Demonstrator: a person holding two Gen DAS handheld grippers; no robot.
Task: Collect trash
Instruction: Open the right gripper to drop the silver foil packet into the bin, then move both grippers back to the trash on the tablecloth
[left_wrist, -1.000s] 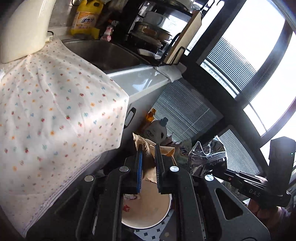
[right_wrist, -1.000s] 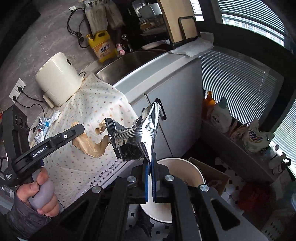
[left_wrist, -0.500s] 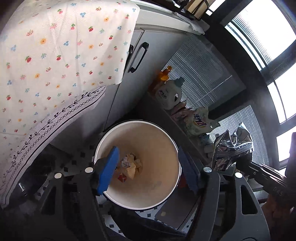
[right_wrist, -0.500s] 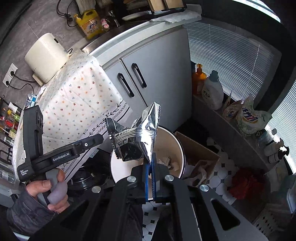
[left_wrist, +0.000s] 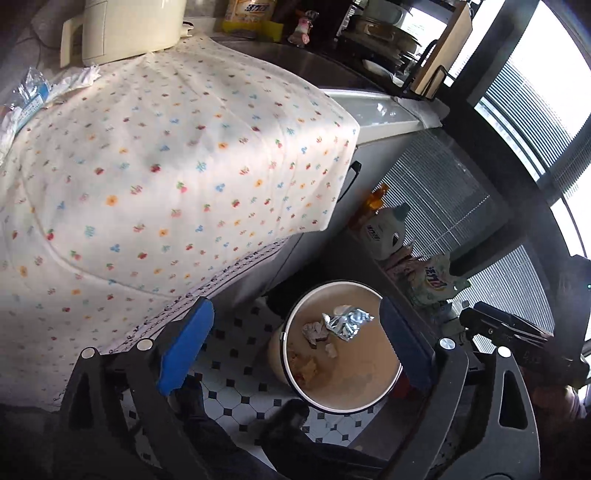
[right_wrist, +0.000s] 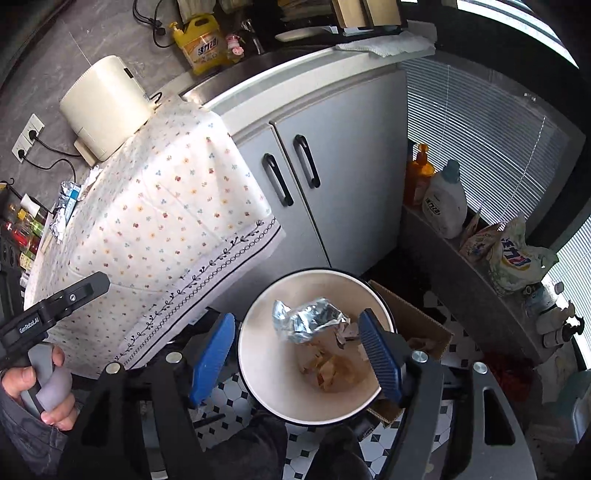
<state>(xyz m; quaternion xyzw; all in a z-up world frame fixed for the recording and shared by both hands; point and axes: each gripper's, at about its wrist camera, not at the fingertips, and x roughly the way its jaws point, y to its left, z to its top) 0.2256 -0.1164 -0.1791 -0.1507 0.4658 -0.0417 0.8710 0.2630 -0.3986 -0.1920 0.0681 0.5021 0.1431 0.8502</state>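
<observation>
Two grippers hang over a round white bin (right_wrist: 258, 363) that stands on the black-and-white tiled floor (left_wrist: 236, 391). The left gripper (left_wrist: 295, 339) has its blue pads (left_wrist: 186, 345) spread wide, and nothing is between them. The right gripper (right_wrist: 299, 354) is also spread wide and holds nothing. Inside the bin lies a shiny silver foil wrapper (right_wrist: 308, 321), on top of some crumpled brown paper (right_wrist: 325, 363). The paper is partly hidden under the foil, so it is hard to tell how many pieces there are. From the left wrist view the same foil wrapper (left_wrist: 347, 323) looks small and sits near the far side of the bin (left_wrist: 369, 387). A brown cardboard box (right_wrist: 413, 325) peeks out from behind the bin, and most of it is hidden. Beside the bin, a flowered cloth (right_wrist: 166, 206) hangs down over the counter edge. More scraps of foil and plastic (right_wrist: 68, 199) lie at the far end of the cloth, too small to make out well. A cream-colored appliance (right_wrist: 105, 107) stands on the counter, and what kind it is cannot be told. A hand (right_wrist: 40, 387) grips the left gripper's handle at the edge of the right wrist view, cut off by the picture. Bottles (right_wrist: 443, 199) stand on a low ledge by the window blinds.
</observation>
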